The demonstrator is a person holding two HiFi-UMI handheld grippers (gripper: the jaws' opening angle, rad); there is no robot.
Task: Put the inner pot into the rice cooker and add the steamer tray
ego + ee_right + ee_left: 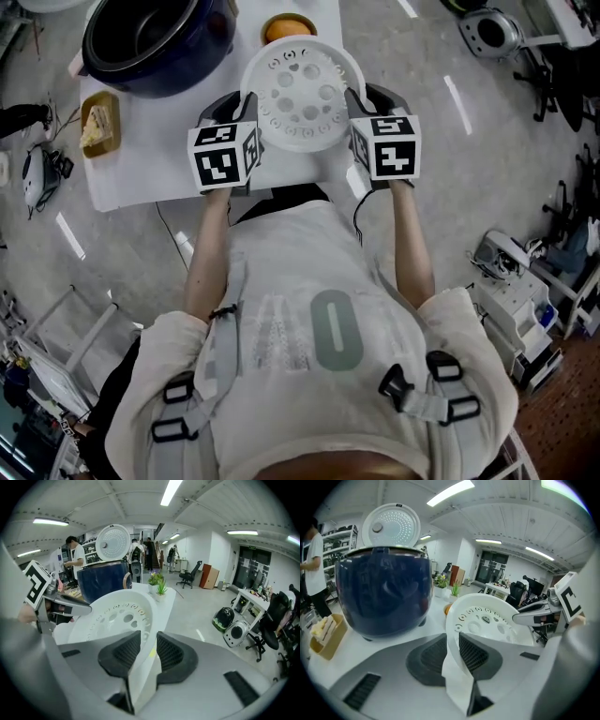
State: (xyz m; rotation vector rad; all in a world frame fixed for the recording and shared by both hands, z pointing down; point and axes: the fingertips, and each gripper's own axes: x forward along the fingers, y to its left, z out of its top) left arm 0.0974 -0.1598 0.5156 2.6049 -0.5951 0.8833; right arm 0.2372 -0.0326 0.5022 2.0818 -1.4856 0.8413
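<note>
The white perforated steamer tray [302,94] is held over the counter [169,159] by both claws. Its rim is clamped at 9 o'clock by the left claw [452,646] and at 3 o'clock by the right claw [149,648]. Each claw is only narrowly parted, with its pads pressed on the thin rim. The dark blue rice cooker [155,42] is seen at 10 o'clock of the tray, well apart, with its lid [391,527] raised. An orange object [289,26] is seen just beyond the tray at 12 o'clock.
</note>
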